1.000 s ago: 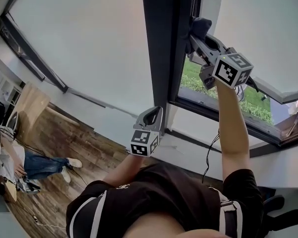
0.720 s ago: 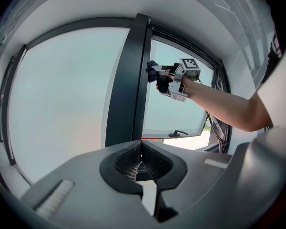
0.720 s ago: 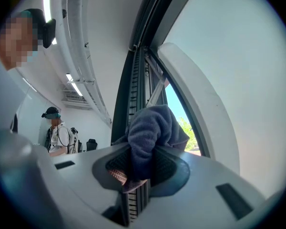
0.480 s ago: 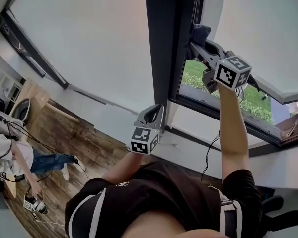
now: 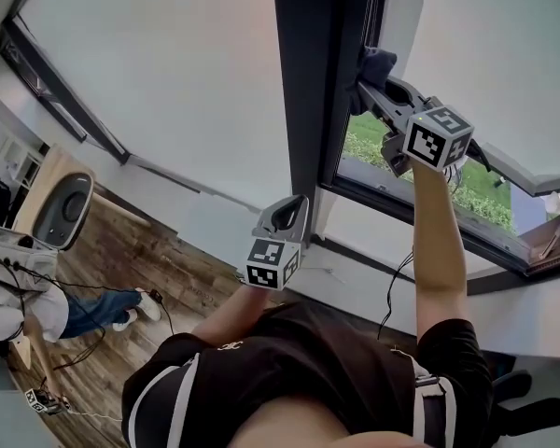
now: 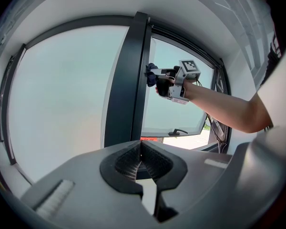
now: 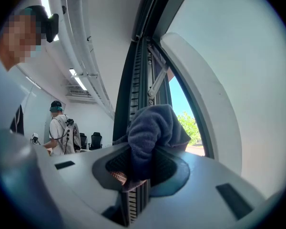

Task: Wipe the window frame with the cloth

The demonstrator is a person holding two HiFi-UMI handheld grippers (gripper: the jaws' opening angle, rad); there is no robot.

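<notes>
The cloth (image 5: 377, 63), a dark blue bunched wad, sits high on the window frame (image 5: 303, 91), pressed into the inner edge of the dark upright where the opened sash meets it. The right gripper (image 5: 367, 86) has its jaws clamped on the cloth's lower fold, with most of the fabric bulging out past the tips (the right gripper view shows the wad filling the gap between the jaws). That bulge is what should do the wiping, I judge. Hold the fabric, not the gripper's hard tips, against the metal. Run it along the upright in one steady line with even pressure, leaning the wad into the recessed channel beside the hinge arm (image 7: 157, 82), where dirt likely gathers. The grip looks firm enough, but a snag on the hinge hardware could drag the cloth loose, so easing past it seems wise. The left gripper (image 5: 292, 211) hangs low near the foot of the same upright, jaws closed together on nothing, apart from the work.
</notes>
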